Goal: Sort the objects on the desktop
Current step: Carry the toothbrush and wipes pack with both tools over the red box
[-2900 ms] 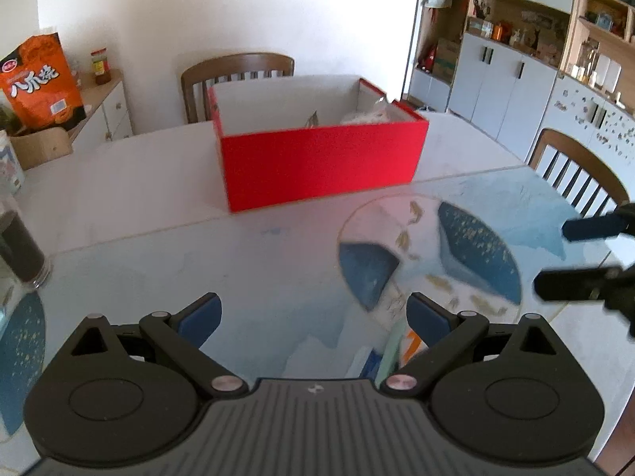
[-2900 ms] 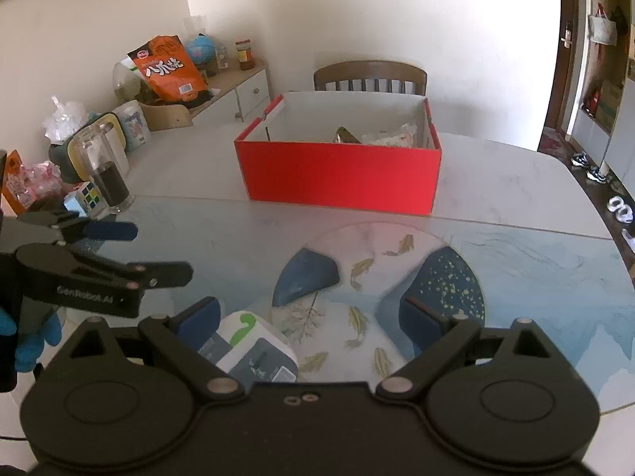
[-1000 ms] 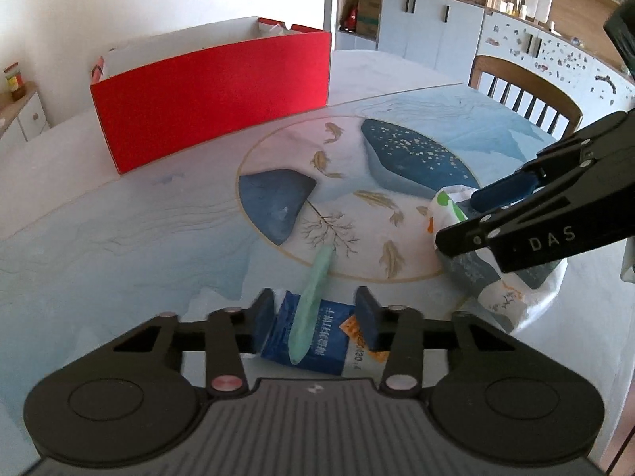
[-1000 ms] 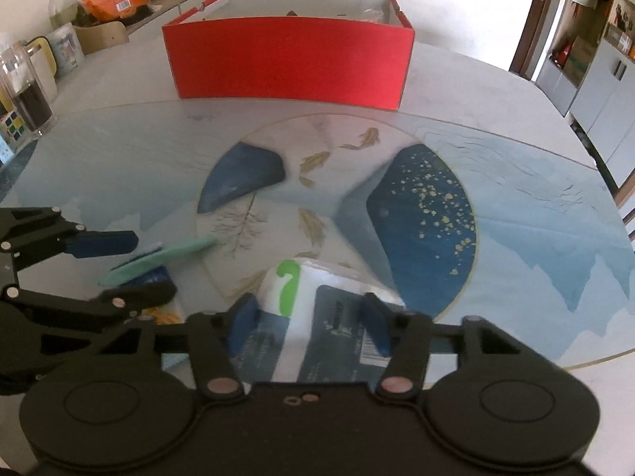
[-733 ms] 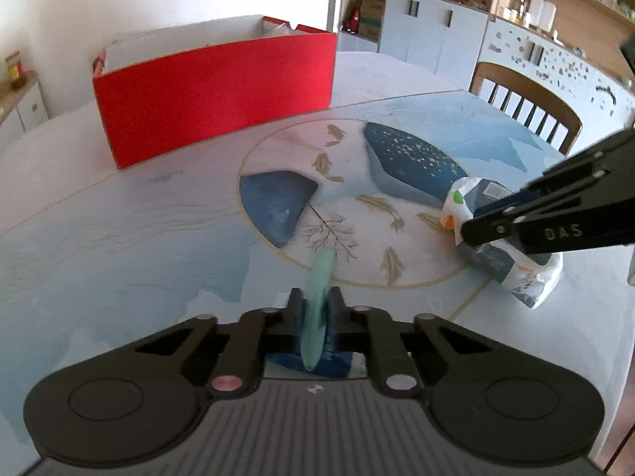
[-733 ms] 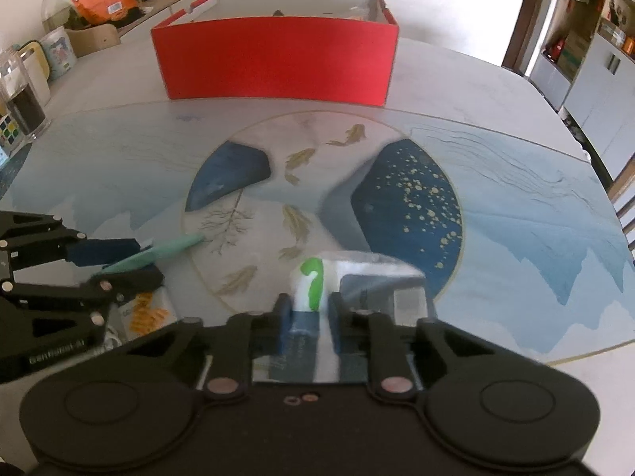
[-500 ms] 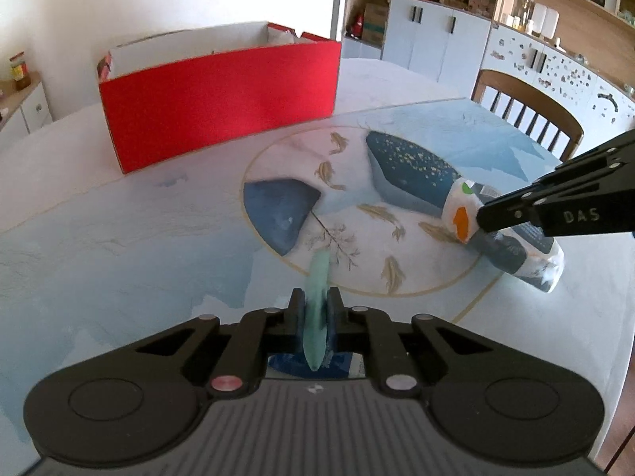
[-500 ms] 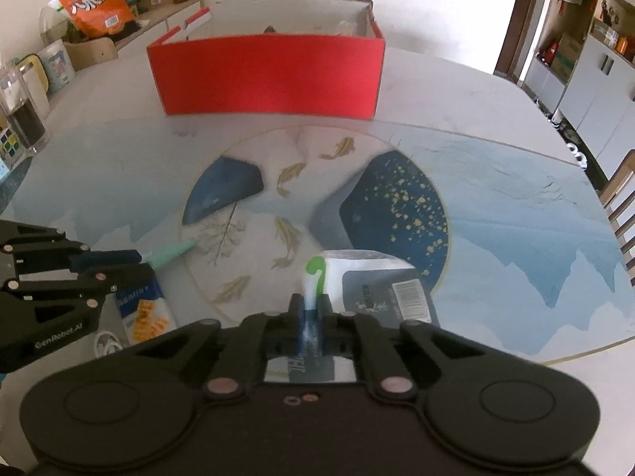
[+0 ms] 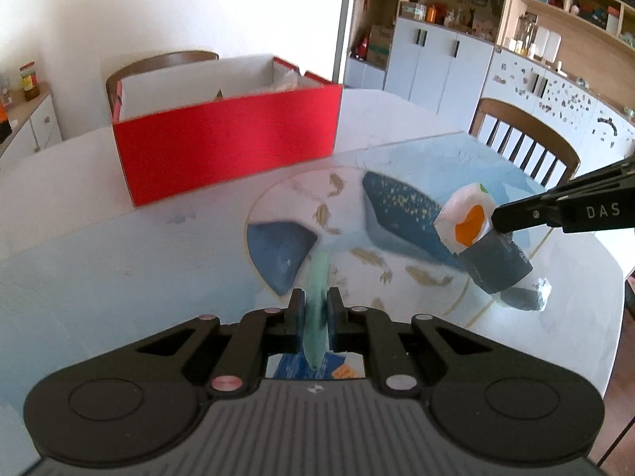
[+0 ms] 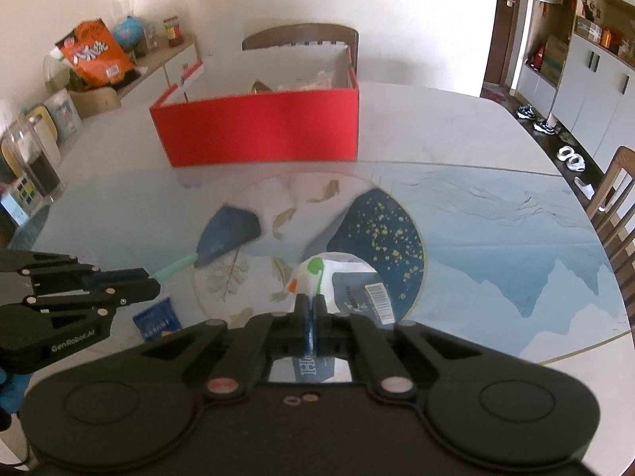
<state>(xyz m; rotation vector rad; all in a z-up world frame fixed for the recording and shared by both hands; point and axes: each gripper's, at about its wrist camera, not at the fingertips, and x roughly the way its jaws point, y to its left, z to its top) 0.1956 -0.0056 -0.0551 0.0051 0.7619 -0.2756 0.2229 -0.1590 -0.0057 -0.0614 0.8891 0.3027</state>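
My left gripper (image 9: pixel 316 313) is shut on a thin mint-green stick (image 9: pixel 317 289) and holds it above the table; the stick tip shows in the right wrist view (image 10: pixel 174 267). A blue packet (image 10: pixel 156 322) lies on the table under it. My right gripper (image 10: pixel 310 309) is shut on a white and dark-grey pouch (image 10: pixel 349 281), lifted off the table; the pouch also shows in the left wrist view (image 9: pixel 482 250). The open red box (image 9: pixel 226 146) stands at the far side, with several items inside.
The table has a glass top with a round fish pattern (image 10: pixel 309 234). Wooden chairs stand behind the box (image 10: pixel 301 35) and at the right (image 9: pixel 524 142). A jar (image 10: pixel 37 158) and small boxes sit at the table's left edge.
Both grippers closed on their items and lifted them: the left on the green stick, leaving the blue packet on the table, the right on the pouch. Both now sit higher, facing the red box.
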